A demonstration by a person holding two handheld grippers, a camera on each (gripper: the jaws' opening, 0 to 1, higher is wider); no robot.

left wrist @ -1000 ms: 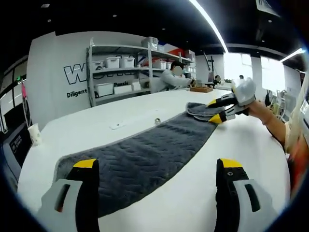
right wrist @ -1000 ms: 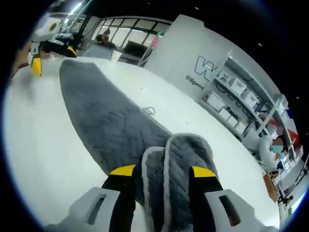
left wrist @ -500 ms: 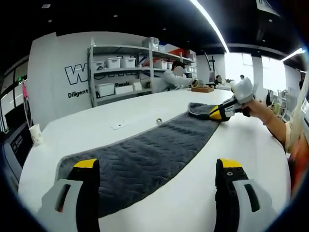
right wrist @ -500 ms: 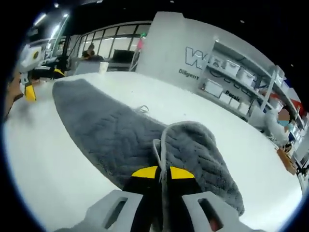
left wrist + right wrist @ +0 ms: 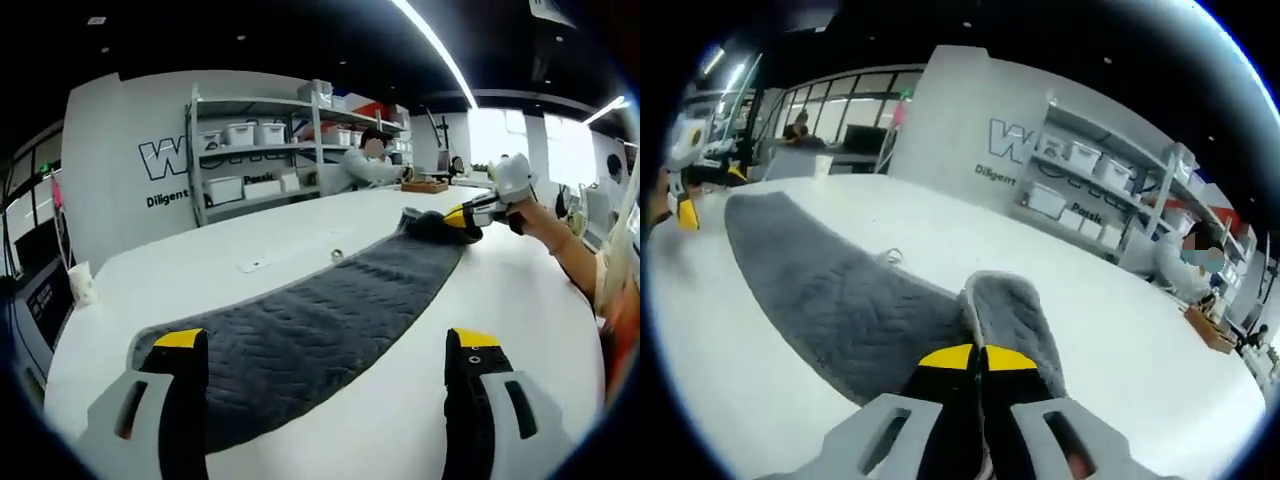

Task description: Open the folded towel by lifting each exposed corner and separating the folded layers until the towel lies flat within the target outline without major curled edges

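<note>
- In the left gripper view, your left gripper [image 5: 325,350] has its yellow-tipped jaws wide apart, holding nothing, at the near end of the long dark grey quilted towel [image 5: 300,320].
- The towel lies stretched along the white table [image 5: 520,300], running from your left jaw away to the far right.
- At that far end your right gripper [image 5: 462,214], held in your hand [image 5: 535,215], has its jaws pressed together on the towel's bunched end.
- Just beside the towel's far edge sits a small ring-shaped object [image 5: 337,256], with a flat white tag [image 5: 252,266] near it.
- Behind stand grey metal shelves with white bins [image 5: 255,160], where a seated person [image 5: 370,160] works.
- In the right gripper view, your right gripper [image 5: 975,355] is clamped on a raised fold of the towel [image 5: 840,300], whose light-edged layer curls up between the yellow tips.
- Your left gripper [image 5: 682,205] sits at the far end, by the towel's corner.
</note>
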